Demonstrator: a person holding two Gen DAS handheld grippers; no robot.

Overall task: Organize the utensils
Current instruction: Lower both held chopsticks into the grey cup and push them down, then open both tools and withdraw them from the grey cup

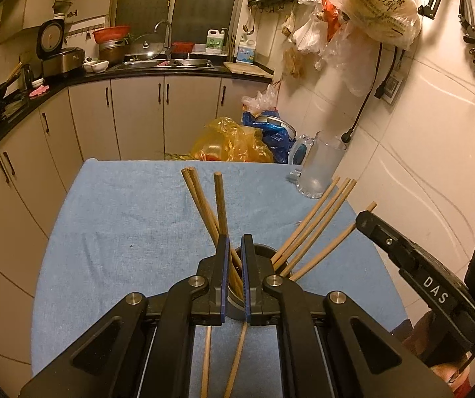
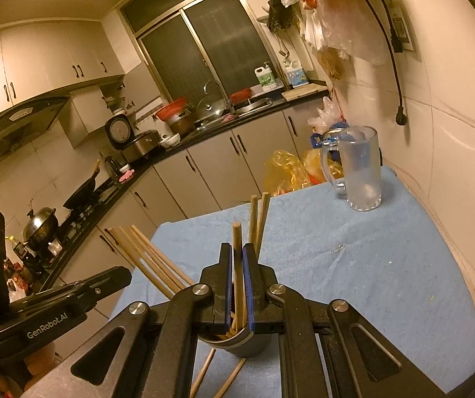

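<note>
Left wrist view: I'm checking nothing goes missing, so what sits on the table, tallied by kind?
Chopsticks standing in the holder: 7
Chopsticks lying on the blue cloth: 2
Dark utensil holder: 1
Glass mug: 1
Total: 11

Wooden chopsticks (image 1: 310,225) stand tilted and fanned out in a dark round holder cup (image 1: 264,255), upright on the blue-clothed surface (image 1: 121,219). Two more chopsticks (image 1: 234,361) lie flat on the cloth beside the cup.
</note>
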